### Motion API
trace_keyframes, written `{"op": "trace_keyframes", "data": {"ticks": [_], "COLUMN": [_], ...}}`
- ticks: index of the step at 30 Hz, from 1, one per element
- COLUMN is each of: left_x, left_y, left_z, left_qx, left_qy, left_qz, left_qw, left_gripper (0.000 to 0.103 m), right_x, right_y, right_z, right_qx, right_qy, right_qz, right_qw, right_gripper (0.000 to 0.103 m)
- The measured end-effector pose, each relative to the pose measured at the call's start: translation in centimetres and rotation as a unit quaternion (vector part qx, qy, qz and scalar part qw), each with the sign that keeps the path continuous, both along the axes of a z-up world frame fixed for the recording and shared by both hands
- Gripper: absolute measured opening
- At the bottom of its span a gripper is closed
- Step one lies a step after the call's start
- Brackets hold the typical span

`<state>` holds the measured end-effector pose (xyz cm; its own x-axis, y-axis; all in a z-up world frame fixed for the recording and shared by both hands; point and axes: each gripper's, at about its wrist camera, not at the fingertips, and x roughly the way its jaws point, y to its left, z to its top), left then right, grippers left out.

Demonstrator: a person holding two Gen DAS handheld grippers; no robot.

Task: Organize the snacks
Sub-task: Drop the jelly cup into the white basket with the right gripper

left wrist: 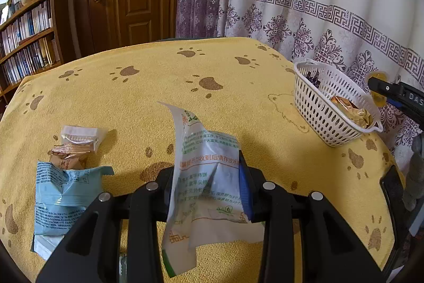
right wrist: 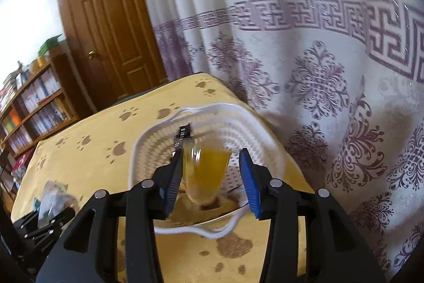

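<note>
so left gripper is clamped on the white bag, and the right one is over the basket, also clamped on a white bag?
Not quite. The left gripper is clamped on the white bag, but the right gripper has a yellow jelly cup between its fingers, over the basket, as the right wrist view shows, not a white bag.

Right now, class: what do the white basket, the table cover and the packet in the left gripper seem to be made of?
White basket: moulded plastic, judging by its regular slotted walls and smooth rim.
Table cover: yellow terry-like cloth, matt and nubbly, with brown paw prints.
Packet pinched in the left gripper: thin printed plastic film, probably; it is creased and slightly glossy.
</note>
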<state>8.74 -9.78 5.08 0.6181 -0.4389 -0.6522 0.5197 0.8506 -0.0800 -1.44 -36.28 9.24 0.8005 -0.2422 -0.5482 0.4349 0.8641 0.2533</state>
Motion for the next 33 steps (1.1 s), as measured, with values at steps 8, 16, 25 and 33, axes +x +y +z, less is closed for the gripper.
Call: {"op": "trace_keyframes", "data": {"ticks": [8, 16, 25, 33], "left_x": [0.1, -0.1, -0.3, -0.4], "left_y": [-0.3, -1.2, -4.6, -10.4], "left_z": [-0.3, 0.0, 2.7, 6.2], "left_qx": [0.006, 0.015, 0.012, -0.005], "left_qy": [0.001, -0.003, -0.015, -0.022], "left_qz": [-0.001, -0.004, -0.023, -0.066], "left_qw": [1.0000, 0.9999, 0.9996, 0.9975], "left_gripper": [0.037, 0.037, 0.037, 0.037], "right_x": [-2.7, -6.2, -6.6, -6.9], "right_y": [0.0, 2.9, 7.0, 7.4], "right_z": [-1.0, -2.4, -5.4, -6.5], "right_qx": [0.012, 0.015, 0.017, 0.021], "right_qy": [-0.004, -0.002, 0.022, 0.020], "right_qz": [-0.010, 0.006, 0.065, 0.069], "right_qw": [1.000, 1.000, 0.997, 0.997], "right_gripper": [0.055, 0.055, 0.055, 0.055]}}
